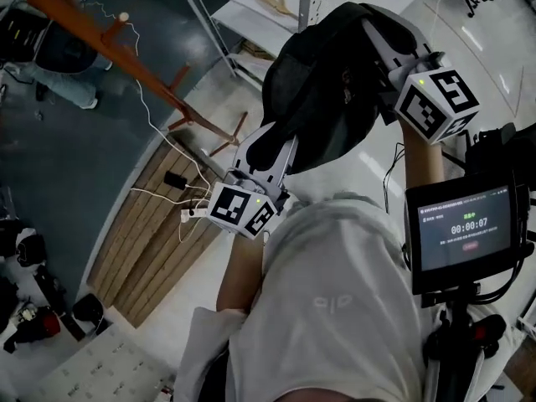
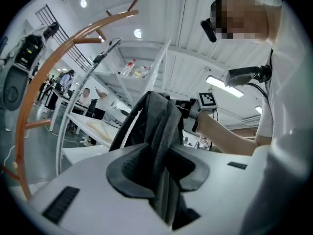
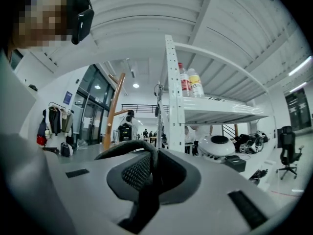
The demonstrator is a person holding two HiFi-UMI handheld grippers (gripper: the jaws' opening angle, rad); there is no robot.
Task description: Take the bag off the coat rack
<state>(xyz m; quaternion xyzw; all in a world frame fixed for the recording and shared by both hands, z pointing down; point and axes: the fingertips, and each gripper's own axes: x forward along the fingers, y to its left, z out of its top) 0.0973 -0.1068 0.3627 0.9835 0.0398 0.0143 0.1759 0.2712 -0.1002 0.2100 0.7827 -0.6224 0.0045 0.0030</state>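
While the left gripper and the right gripper clamp the black fabric bag | we should hold it level | clear of the brown wooden coat rack, upper left.

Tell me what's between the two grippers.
The bag. In the head view it spans from the left gripper to the right gripper, and each gripper view shows that gripper shut on part of it.

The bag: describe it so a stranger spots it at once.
In the head view, start at the person's white shirt and follow both raised arms up. The bag is the dark, rounded fabric mass held between left tongs and right tongs, clear of the brown coat rack at upper left.
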